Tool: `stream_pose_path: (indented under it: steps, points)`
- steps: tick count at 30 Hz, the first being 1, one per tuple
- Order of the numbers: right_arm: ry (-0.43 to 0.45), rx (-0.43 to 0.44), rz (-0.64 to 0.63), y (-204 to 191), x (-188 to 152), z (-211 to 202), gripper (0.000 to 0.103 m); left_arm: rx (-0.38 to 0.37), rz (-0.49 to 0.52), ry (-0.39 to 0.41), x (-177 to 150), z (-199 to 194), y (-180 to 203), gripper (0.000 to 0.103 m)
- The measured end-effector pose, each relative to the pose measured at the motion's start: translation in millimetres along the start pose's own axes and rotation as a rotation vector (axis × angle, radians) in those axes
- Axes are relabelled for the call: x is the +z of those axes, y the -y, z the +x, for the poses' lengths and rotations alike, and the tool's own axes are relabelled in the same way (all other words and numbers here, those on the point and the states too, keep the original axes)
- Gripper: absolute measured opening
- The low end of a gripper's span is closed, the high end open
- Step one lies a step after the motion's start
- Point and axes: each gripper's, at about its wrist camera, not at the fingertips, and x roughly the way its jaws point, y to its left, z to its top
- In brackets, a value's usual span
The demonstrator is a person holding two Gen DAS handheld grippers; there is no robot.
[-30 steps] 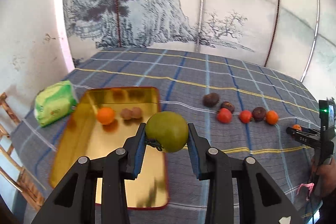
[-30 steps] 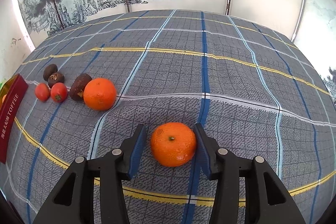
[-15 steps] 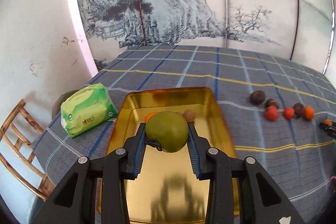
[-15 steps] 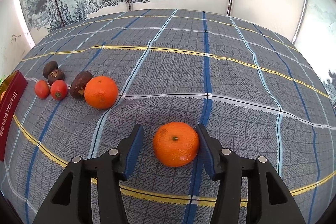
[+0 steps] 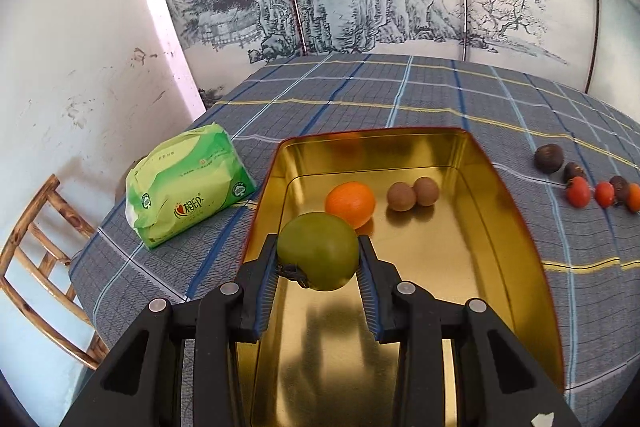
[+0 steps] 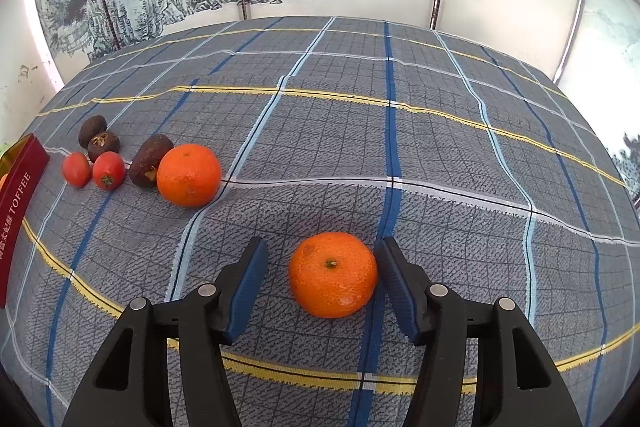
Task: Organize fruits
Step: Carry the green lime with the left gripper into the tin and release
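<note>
Left tongs: your left gripper [image 5: 319, 261] is closed on the green fruit [image 5: 318, 250]; both pads press its sides, and it hangs above the near half of the gold tin [image 5: 516, 227].
Inside the tin: just beyond the green fruit you see one orange [image 5: 350, 203], and to the right of it two small brown fruits [image 5: 413, 193] touching each other.
Left of the tongs: a green tissue pack [image 5: 186, 189] lies on the checked cloth [image 5: 360, 91], beside the tin's left wall.
Far right of the left tongs: a row of dark and red small fruits [image 5: 588, 183] lies on the cloth; the last one at the edge is perhaps an orange, the view is poor there.
Right tongs: your right gripper [image 6: 323, 277] is open and its jaws have just been widening. The near orange [image 6: 333, 274] sits on the cloth between them; the left pad is clear of it, the right pad is just beside it.
Beyond the right tongs, to the left: a second orange [image 6: 189, 174], touching a dark brown fruit [image 6: 147, 160]; then two red fruits [image 6: 93, 169] and two more dark ones [image 6: 97, 139], near the tin's red side [image 6: 18, 199].
</note>
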Motion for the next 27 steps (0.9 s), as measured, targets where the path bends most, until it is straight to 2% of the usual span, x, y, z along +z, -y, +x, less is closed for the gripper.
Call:
stream_pose_path:
  steps: [12,19,21,23,27]
  points:
    - [-0.001,-0.002,0.000,-1,1,1,0.061,0.016,0.009,-0.006,-2,10,-2,0.034]
    - [-0.001,-0.003,0.001,-1,1,0,0.062,0.031,0.010,0.035,0,5,-3,0.036]
    - [-0.001,-0.003,0.001,-1,1,1,0.063,0.021,-0.002,0.046,-1,1,-5,0.040]
    - [-0.001,-0.004,0.001,-1,1,1,0.063,0.023,-0.022,0.069,-2,-4,-6,0.048]
    - [-0.001,-0.005,0.000,0,1,1,0.064,0.002,-0.117,0.099,-10,-20,-16,0.052]
